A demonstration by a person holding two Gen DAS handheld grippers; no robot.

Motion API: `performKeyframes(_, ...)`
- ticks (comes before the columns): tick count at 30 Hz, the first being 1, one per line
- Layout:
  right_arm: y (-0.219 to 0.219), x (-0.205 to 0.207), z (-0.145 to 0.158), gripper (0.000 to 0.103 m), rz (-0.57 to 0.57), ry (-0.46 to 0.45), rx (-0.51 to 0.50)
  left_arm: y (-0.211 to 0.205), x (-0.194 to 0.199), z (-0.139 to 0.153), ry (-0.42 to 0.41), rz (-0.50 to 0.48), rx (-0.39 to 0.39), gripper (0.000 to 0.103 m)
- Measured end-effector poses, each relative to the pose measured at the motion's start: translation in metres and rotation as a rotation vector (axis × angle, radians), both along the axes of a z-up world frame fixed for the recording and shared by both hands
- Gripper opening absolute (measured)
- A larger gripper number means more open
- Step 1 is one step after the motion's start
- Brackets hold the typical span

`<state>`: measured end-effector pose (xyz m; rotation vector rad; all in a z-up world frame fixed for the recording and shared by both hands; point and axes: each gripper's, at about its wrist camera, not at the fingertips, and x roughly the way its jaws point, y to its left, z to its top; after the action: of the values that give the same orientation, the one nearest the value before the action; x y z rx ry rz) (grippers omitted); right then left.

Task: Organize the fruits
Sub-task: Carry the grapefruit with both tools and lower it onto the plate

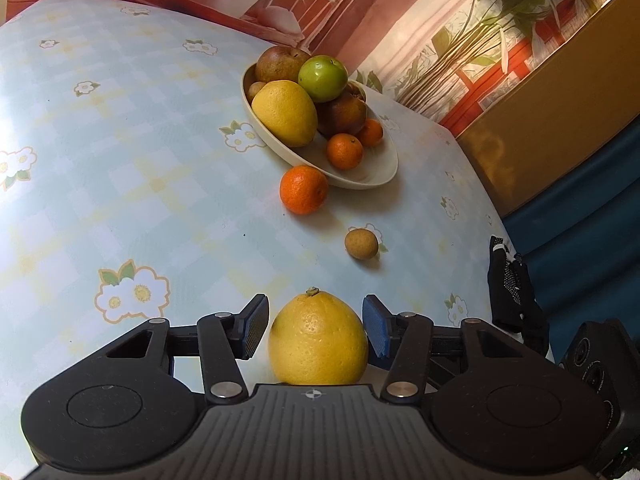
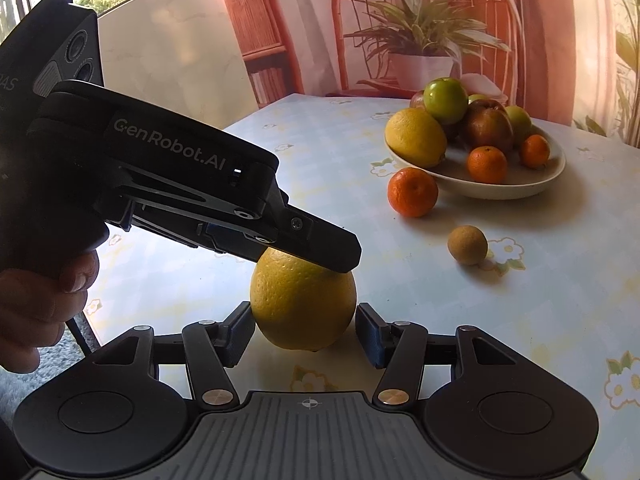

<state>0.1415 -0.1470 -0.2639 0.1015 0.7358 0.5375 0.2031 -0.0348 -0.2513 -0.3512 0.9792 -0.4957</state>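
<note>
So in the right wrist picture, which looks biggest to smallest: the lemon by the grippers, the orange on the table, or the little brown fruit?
1. lemon, though it sits nearest the camera, which makes it look bigger
2. orange
3. little brown fruit
</note>
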Motion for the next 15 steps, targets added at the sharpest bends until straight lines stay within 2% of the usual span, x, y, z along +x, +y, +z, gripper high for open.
performKeyframes(10, -0.005, 0.005, 0.001, 0.049, 0.001, 0.013, 0.023, -0.007, -0.001, 0.004, -0.039, -0.03, 0.026, 0.051)
performKeyframes(15, -0.014, 0.014, 0.014, 0.049, -0.005, -0.011, 0.024, -0.016, 0.011, 0.019, -0.081, -0.051, 0.029, 0.051)
